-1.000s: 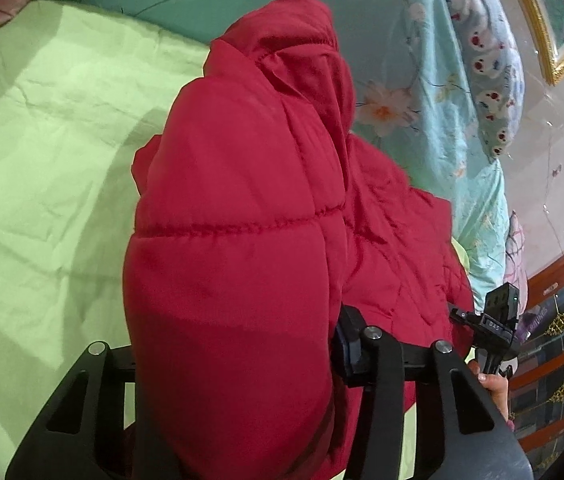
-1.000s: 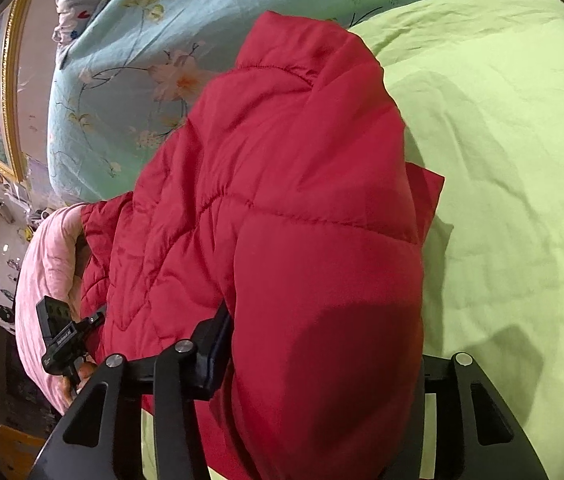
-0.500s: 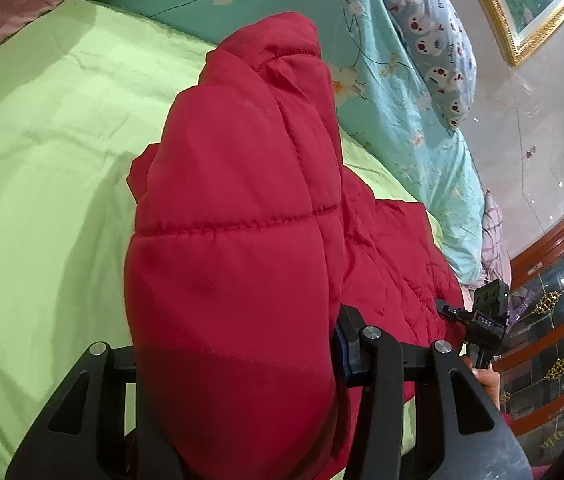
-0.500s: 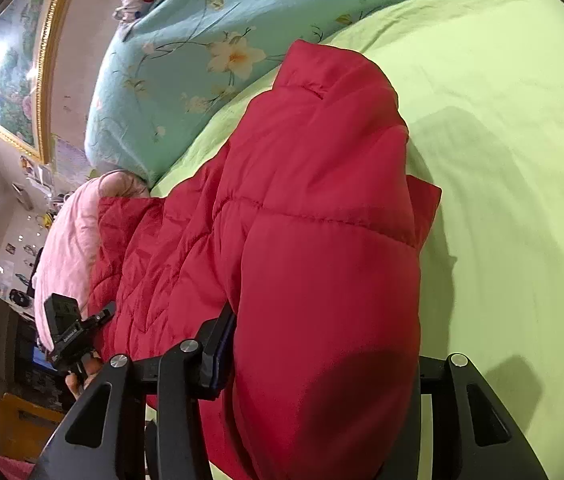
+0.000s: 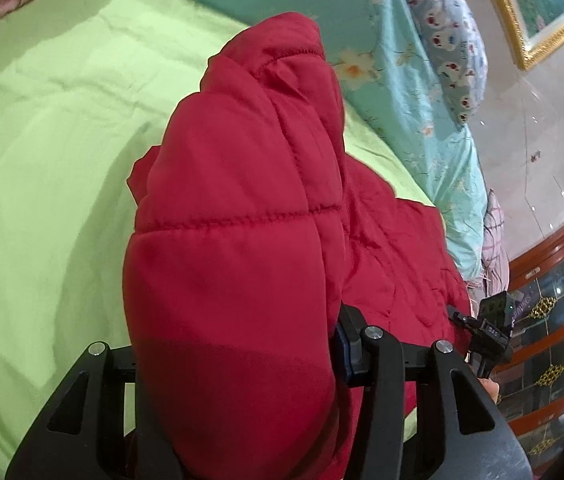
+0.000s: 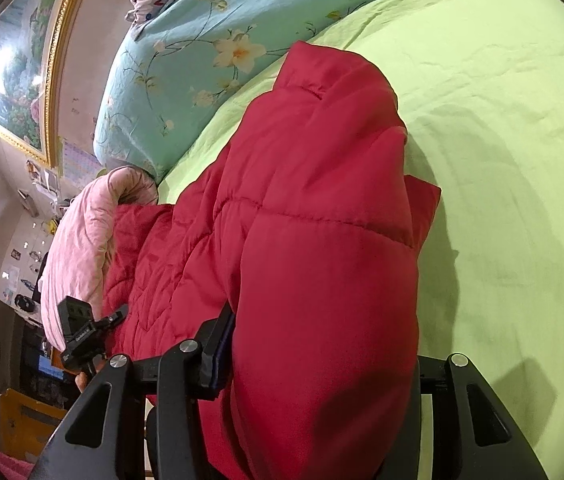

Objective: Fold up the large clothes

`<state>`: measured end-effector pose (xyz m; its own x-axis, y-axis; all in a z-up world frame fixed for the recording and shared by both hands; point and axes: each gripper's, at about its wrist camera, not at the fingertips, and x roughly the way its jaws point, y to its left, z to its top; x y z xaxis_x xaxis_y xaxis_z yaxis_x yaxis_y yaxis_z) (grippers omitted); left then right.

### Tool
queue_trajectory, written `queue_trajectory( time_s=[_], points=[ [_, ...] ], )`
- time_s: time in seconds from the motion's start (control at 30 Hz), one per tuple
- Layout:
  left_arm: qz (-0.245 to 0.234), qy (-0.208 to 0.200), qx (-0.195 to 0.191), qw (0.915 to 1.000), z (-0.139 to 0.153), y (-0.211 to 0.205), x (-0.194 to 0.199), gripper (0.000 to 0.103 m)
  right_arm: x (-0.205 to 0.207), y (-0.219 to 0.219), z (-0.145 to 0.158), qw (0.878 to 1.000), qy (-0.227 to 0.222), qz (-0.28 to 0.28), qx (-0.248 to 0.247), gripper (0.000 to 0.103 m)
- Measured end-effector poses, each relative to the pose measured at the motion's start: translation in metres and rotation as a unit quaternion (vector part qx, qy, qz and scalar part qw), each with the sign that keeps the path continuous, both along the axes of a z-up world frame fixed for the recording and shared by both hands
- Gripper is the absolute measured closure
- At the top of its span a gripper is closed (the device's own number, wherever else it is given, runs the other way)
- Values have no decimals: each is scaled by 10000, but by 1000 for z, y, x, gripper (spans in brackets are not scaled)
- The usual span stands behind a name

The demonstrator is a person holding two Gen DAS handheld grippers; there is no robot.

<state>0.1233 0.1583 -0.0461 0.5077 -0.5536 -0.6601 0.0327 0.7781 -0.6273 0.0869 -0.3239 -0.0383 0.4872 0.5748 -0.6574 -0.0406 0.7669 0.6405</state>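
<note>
- Left wrist view: your left gripper [image 5: 237, 364] is clamped on a thick bunch of the red padded jacket [image 5: 233, 208], which bulges up between the jaws and runs away from you over the green sheet [image 5: 41, 152]. The rest of the jacket trails to the right, toward your right gripper [image 5: 490, 328], near the bed's right edge.
- Right wrist view: your right gripper [image 6: 322, 364] is pinching its own bunch of the jacket, and the body stretches left toward the pink quilt [image 6: 81, 232]. The jacket's long axis spans both grippers, so I judge neither hand is nearer; carry the fold with both together.
</note>
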Motion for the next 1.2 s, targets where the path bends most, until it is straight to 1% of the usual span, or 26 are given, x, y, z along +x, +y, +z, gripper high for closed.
queue_trajectory(
  time_s=[0.1, 0.27, 0.37, 0.47, 0.53, 0.7, 0.83, 1.03, 1.13, 1.2],
  points=[
    [31, 57, -3, 10000, -10, 5, 0, 52, 1, -1, -5, 10000, -3, -19, -38, 53],
    [62, 36, 239, 9997, -15, 0, 2, 46, 5, -4, -15, 9999, 34, -108, -33, 50],
    [68, 67, 335, 9994, -19, -1, 3, 40, 7, -7, -21, 9999, 62, -147, -7, 47],
    [124, 132, 382, 9991, -22, 1, 1, 32, 4, -9, -26, 9998, 87, -166, 0, 42],
    [182, 179, 474, 9986, -22, 2, -2, 23, 1, -9, -27, 9998, 92, -181, -29, 39],
    [244, 142, 697, 9972, -10, 2, -9, 22, -2, -9, -25, 9993, 105, -337, -95, 23],
    [245, 68, 915, 9955, 1, 2, -16, 22, -7, -12, -19, 9989, 88, -430, -156, 20],
    [301, 125, 1104, 9934, 9, 1, -21, 21, -15, -13, -4, 9978, -37, -530, -395, 19],
    [144, 299, 1206, 9921, 6, 0, -11, 16, -20, -17, 5, 9969, -167, -638, -437, 16],
    [-16, 420, 1132, 9927, 5, 3, -5, 16, -22, -20, 10, 9964, -230, -683, -444, 15]
  ],
)
